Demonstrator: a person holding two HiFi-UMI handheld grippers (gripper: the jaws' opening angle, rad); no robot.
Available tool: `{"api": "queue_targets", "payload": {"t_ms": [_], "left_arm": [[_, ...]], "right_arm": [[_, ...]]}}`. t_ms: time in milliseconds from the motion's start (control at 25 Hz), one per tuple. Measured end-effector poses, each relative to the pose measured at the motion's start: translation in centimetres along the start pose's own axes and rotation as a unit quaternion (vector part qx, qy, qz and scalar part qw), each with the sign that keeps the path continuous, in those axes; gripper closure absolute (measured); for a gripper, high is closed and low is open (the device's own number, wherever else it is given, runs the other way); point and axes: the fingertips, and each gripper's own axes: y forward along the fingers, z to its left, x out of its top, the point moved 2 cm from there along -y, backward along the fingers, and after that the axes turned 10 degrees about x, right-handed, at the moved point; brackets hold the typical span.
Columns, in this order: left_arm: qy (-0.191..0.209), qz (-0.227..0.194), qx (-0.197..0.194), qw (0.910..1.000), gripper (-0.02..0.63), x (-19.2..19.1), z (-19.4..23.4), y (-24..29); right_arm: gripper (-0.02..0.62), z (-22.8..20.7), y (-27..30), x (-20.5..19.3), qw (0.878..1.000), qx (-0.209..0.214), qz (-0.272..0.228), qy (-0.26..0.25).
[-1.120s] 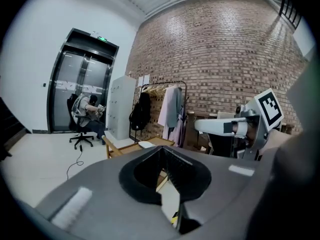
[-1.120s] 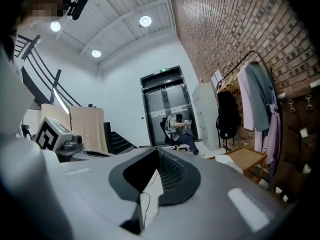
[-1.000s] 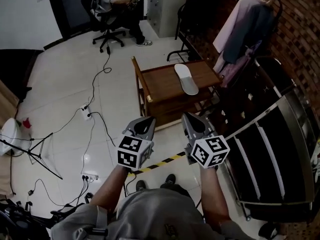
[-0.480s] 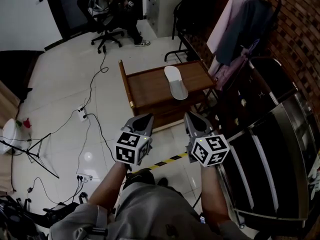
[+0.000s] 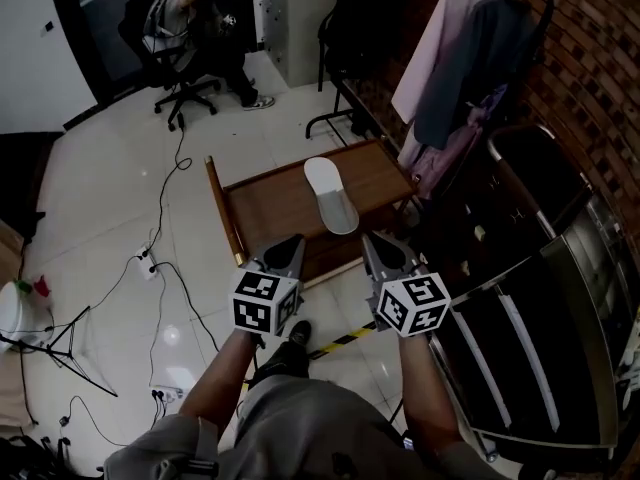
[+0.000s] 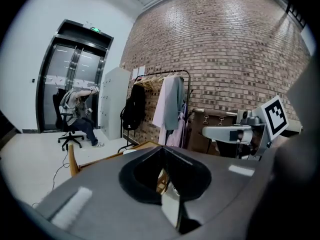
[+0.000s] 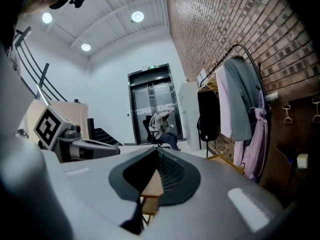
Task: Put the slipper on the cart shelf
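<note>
Pale floor [image 5: 120, 198] rings the cart [image 5: 270, 203]; we still must reach its slipper [image 5: 330, 196], so left claw [image 5: 293, 241] and right claw [image 5: 370, 241], both pressed together, must spread.

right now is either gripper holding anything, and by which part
Nothing is held: the left gripper and right gripper are both shut and empty, and the slipper lies untouched on the cart.

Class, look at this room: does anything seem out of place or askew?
One white slipper lies alone, slanted across the top of the wooden cart, an odd place for footwear. Nothing looks spilled or damaged.
</note>
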Motion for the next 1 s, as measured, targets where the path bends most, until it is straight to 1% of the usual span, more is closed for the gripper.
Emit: {"api": "queue_targets", "payload": {"t_ms": [240, 360, 520, 600, 680, 720, 800, 1000], "left_arm": [[0.0, 0.013, -0.011, 0.9999, 0.598, 1.2, 3.6, 7.4], [-0.003, 0.023, -0.016, 0.9996, 0.599, 1.4, 5.4, 10.7], [-0.014, 0.045, -0.03, 0.9985, 0.599, 0.7, 6.7, 14.1], [-0.014, 0.05, -0.036, 0.998, 0.599, 0.2, 7.0, 15.7], [-0.022, 0.058, -0.041, 0.9972, 0.598, -0.3, 7.3, 17.1], [-0.029, 0.062, -0.042, 0.9968, 0.599, -0.6, 7.5, 17.7], [-0.035, 0.071, -0.038, 0.9961, 0.599, -1.2, 7.8, 19.0], [-0.023, 0.101, -0.028, 0.9943, 0.599, -2.6, 8.0, 21.9]], "right_arm": [[0.595, -4.0, 6.2, 0.2, 1.0, -0.018, 0.023, 0.0], [0.595, -6.1, 9.3, -0.3, 0.999, -0.036, 0.039, 0.004], [0.595, -8.8, 12.3, -2.2, 0.995, -0.062, 0.071, 0.012], [0.595, -10.2, 13.4, -3.5, 0.994, -0.07, 0.087, 0.021], [0.595, -11.6, 14.7, -5.1, 0.992, -0.073, 0.103, 0.034], [0.575, -12.4, 15.3, -5.9, 0.99, -0.073, 0.111, 0.04], [0.563, -13.8, 16.5, -7.6, 0.988, -0.071, 0.13, 0.049], [0.498, -17.7, 19.6, -11.6, 0.98, -0.064, 0.176, 0.061]]}}
